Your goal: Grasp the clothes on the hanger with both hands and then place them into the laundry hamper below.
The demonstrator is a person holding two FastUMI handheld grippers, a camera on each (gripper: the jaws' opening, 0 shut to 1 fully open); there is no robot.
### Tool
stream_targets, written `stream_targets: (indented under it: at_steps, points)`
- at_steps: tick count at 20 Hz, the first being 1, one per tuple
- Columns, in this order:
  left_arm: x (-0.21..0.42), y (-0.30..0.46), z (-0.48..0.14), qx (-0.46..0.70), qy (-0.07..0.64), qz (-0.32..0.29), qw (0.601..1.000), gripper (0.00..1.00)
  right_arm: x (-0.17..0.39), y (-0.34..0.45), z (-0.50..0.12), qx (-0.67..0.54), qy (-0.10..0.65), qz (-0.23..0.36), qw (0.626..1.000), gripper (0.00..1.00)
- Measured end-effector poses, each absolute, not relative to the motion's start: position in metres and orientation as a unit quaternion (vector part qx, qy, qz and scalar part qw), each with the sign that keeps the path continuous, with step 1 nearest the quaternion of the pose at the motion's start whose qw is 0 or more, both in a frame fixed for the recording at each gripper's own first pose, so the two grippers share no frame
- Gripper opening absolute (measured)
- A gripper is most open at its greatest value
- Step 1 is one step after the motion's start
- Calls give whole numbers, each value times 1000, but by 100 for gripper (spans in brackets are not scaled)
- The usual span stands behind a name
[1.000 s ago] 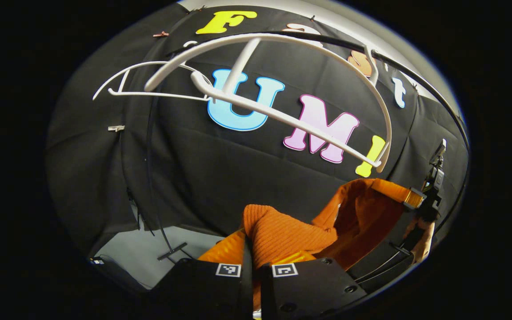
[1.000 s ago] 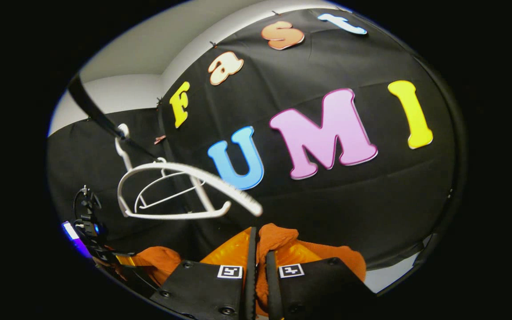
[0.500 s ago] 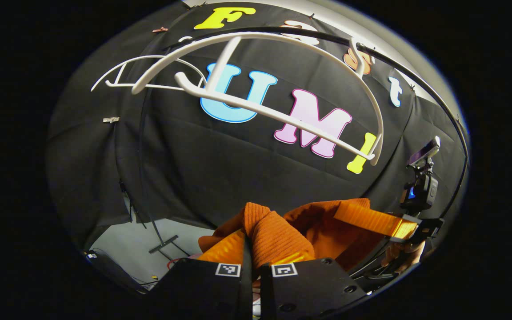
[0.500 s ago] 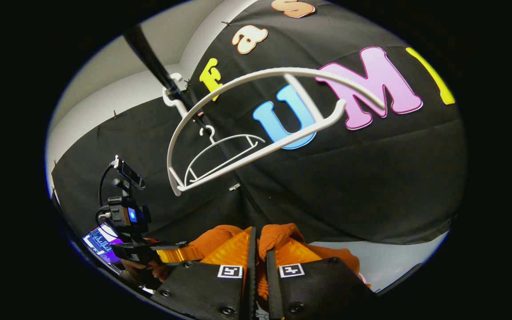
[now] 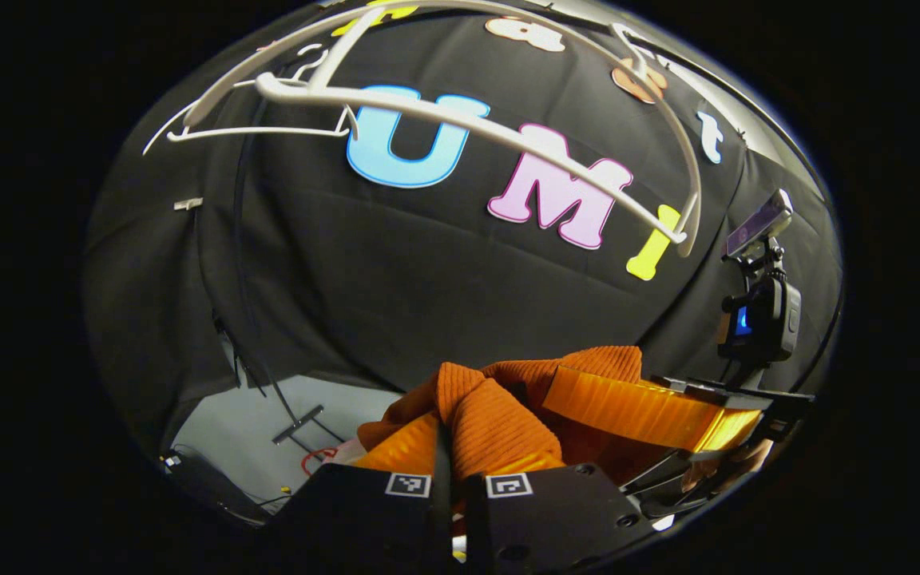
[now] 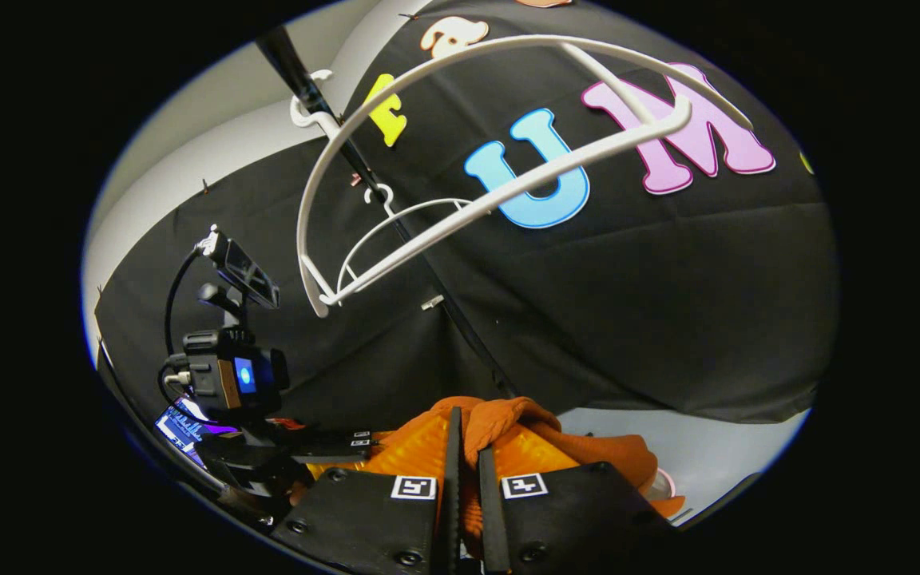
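Clothes [image 5: 500, 415]: one rust-orange garment of ribbed knit, bunched into soft folds, off the hanger and held low between both claws, below the rail. Left claw [image 5: 450, 447] clamped on a fold of the knit, both fingers pressing it, cloth bulging up between them. Right claw [image 6: 465, 447] likewise pinched tight on another ridge of the same garment [image 6: 508, 419], fabric spilling to either side.

Behind, black cloth wall [image 5: 428, 271], creased and matte, draped to a pale grey floor [image 5: 252, 439]; plain light wall [image 6: 220, 152] above the cloth at the upper left of the right gripper view. Dark rail [image 6: 300, 80] slanting across, thin and straight. Bare white plastic hanger [image 6: 508, 184], smooth and curved, hooked on the rail; second, thinner white hanger [image 6: 396, 231] farther along. Same near hanger [image 5: 508, 144] arching overhead in the left gripper view. Slim dark stand foot [image 5: 296, 413] on the floor.
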State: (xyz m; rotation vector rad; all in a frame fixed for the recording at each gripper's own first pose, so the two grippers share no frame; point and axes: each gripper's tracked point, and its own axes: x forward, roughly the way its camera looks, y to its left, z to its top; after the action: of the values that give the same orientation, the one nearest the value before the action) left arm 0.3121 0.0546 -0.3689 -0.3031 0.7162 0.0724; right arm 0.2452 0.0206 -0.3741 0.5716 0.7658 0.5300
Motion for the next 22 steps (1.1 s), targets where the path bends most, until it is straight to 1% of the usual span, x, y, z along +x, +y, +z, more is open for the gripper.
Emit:
stream_targets:
  at_steps: [4,7,9,12,13,15,16,17,18,20,21,22]
  points:
    - [308,54,-385,-169,372,38,912,11,238,18,-387,288,385,238,844,16]
    - [304,55,-394,-175,383,48,905,11,234,20,-396,282,397,239,840,16]
    - [305,58,-400,-179,392,57,901,11,231,18,-402,271,406,238,840,16]
    - [296,65,-427,-153,419,68,892,14,224,9,-425,225,429,222,847,15]
    - [289,69,-427,-137,428,75,890,23,221,5,-436,202,442,213,848,16]
    - [282,70,-425,-117,438,83,888,64,214,-8,-452,173,471,193,843,14]
    - [281,69,-424,-114,439,83,887,85,205,-10,-459,166,486,187,837,30]
    - [280,72,-425,-113,438,85,888,88,195,-9,-474,160,504,183,829,45]
    - [276,79,-434,-109,438,92,888,96,187,-13,-483,155,516,175,824,60]
    - [268,91,-435,-106,443,107,884,96,162,-31,-493,136,542,168,812,86]
    - [265,96,-433,-107,443,113,883,96,156,-31,-494,135,540,171,813,99]
    - [263,99,-431,-110,442,118,882,96,157,-29,-489,141,533,178,815,99]
